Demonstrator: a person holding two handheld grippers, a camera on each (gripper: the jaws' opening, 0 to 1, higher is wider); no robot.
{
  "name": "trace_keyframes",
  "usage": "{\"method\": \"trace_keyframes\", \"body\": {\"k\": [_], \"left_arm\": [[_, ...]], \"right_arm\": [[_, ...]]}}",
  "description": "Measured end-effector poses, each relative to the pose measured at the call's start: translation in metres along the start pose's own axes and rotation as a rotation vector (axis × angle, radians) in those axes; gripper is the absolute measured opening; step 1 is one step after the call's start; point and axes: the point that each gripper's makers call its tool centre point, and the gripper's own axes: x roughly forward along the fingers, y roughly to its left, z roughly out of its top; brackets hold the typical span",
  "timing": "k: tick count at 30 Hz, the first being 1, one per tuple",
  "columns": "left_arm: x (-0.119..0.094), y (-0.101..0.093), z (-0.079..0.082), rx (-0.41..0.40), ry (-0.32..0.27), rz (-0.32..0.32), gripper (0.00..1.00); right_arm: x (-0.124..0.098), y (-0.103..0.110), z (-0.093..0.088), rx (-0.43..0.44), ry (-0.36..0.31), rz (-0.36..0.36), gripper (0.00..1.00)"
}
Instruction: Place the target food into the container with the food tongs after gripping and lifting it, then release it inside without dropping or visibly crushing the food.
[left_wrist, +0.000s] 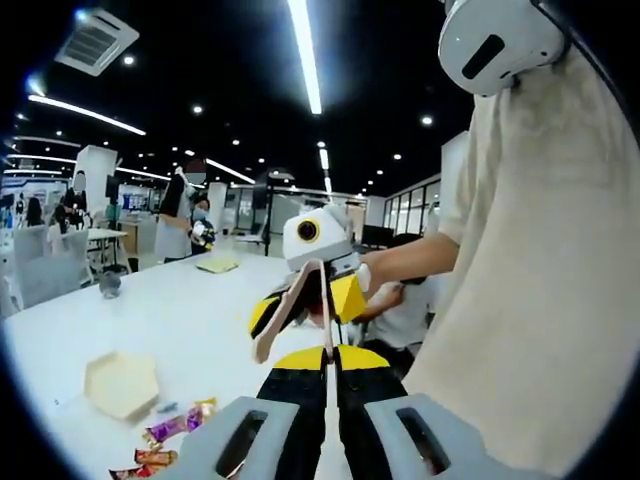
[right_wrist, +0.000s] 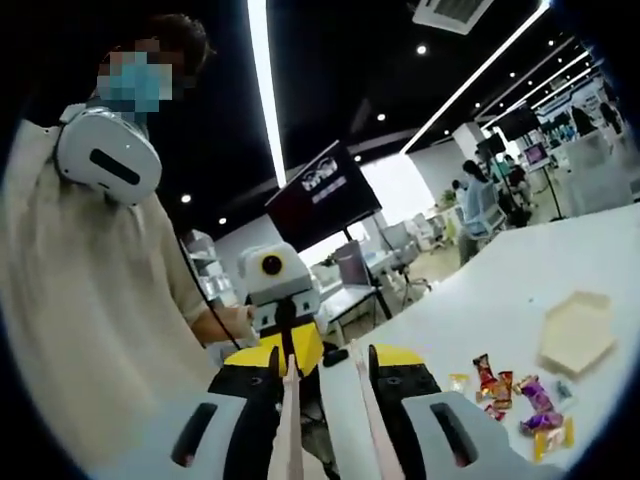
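My right gripper (right_wrist: 325, 365) is shut on beige food tongs (right_wrist: 292, 420), whose two arms run forward between its jaws. From the left gripper view, that right gripper (left_wrist: 305, 300) faces me with the tongs (left_wrist: 290, 310) spread. One tong arm ends at the shut tips of my left gripper (left_wrist: 330, 358); whether it is pinched there is unclear. Both grippers hang above the white table (left_wrist: 190, 320). A beige hexagonal container (left_wrist: 120, 383) (right_wrist: 577, 330) lies on it. Several wrapped candies (left_wrist: 180, 425) (right_wrist: 510, 395) lie beside the container.
A person in a beige shirt (left_wrist: 540, 280) with a white headset (right_wrist: 105, 155) stands close behind the grippers. Beyond the table are office desks, chairs and other people (left_wrist: 175, 225). A dark screen (right_wrist: 325, 195) stands at the back.
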Motion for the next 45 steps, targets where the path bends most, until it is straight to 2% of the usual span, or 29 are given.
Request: {"method": "trace_keyframes", "body": {"k": [9, 15, 22, 30, 45], "left_arm": [[0.001, -0.001, 0.001, -0.019, -0.016, -0.006, 0.0], [0.0, -0.003, 0.001, -0.039, -0.027, -0.01, 0.0], [-0.001, -0.007, 0.001, -0.077, -0.047, -0.033, 0.0], [-0.001, -0.008, 0.001, -0.081, -0.044, -0.036, 0.0], [0.0, -0.01, 0.001, -0.135, -0.073, -0.037, 0.0]], "right_arm": [[-0.001, -0.001, 0.001, -0.023, 0.002, -0.011, 0.32], [-0.001, 0.001, -0.002, -0.052, 0.026, -0.007, 0.31], [-0.001, 0.009, -0.009, -0.091, 0.071, 0.029, 0.32], [-0.001, 0.007, -0.009, -0.127, 0.084, 0.013, 0.29], [-0.002, 0.009, -0.011, -0.08, 0.095, -0.008, 0.27]]}}
